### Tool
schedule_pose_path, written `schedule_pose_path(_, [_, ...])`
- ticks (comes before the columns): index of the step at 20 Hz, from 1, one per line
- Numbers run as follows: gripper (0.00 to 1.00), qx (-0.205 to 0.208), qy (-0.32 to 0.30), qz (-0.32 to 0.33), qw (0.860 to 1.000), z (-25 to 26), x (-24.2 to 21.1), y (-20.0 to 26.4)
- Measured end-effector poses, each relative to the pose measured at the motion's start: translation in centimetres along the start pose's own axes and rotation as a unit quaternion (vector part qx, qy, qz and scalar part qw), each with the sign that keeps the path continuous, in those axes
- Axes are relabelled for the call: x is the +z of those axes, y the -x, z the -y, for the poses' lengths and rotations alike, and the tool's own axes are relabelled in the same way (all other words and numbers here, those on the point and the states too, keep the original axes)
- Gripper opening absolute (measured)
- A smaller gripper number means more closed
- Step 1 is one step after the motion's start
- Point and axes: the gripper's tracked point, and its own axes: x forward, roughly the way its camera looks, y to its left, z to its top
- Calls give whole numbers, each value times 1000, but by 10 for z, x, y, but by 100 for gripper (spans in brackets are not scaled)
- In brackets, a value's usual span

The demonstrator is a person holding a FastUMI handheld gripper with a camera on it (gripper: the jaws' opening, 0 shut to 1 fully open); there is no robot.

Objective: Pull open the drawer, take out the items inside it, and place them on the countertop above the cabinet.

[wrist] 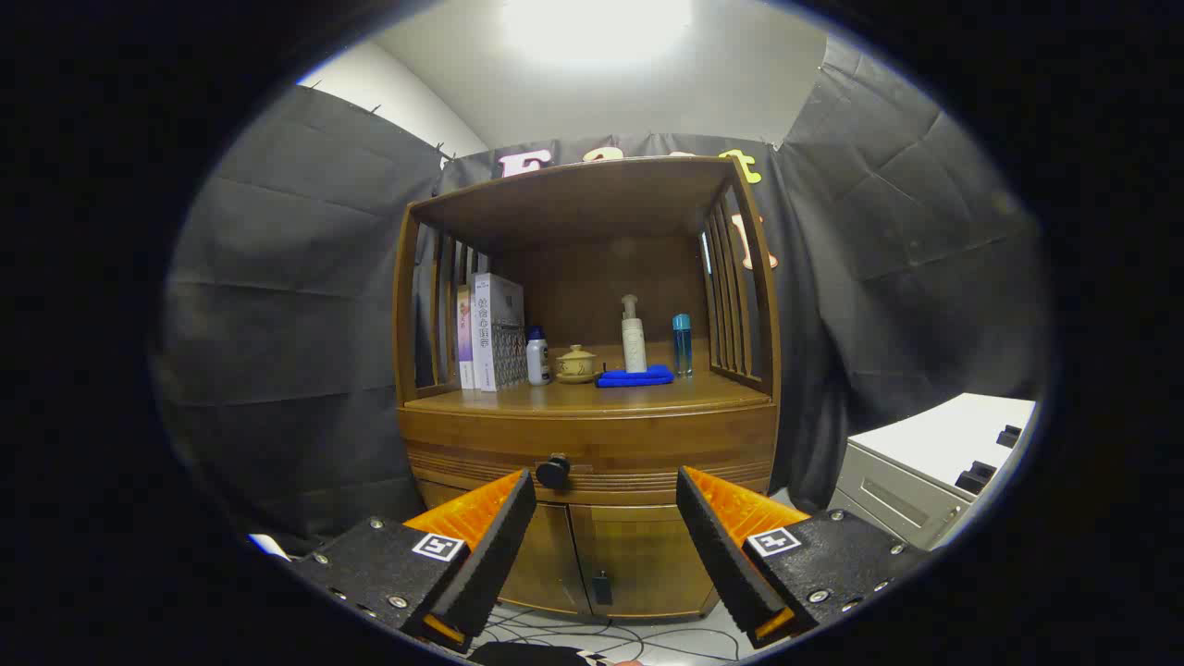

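Observation:
A wooden cabinet point(592, 435) stands straight ahead. Its drawer point(638, 453) is shut, with a dark round knob point(553, 471) on its front. The knob sits just beyond my left fingertip. My gripper point(606, 495) is open, its fingers spread wide, with nothing between them. The countertop point(592, 396) above the drawer carries books point(490, 331), a small white bottle point(537, 356), a lidded clay pot point(575, 364), a pump bottle point(633, 334), a folded blue cloth point(635, 376) and a blue bottle point(683, 344). What lies inside the drawer is hidden.
Two lower cabinet doors point(601, 560) sit under the drawer. Slatted wooden sides and a top shelf point(592, 185) frame the countertop. A white unit point(925, 472) stands to the right. Cables point(592, 638) lie on the floor in front of the cabinet.

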Motion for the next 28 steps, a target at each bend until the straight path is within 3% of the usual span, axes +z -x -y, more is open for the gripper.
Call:
schedule_pose_path(20, [95, -6, -10, -1, 1000, 4, -5, 0])
schedule_pose_path(28, [95, -18, -26, -13, 999, 2, -10, -21])
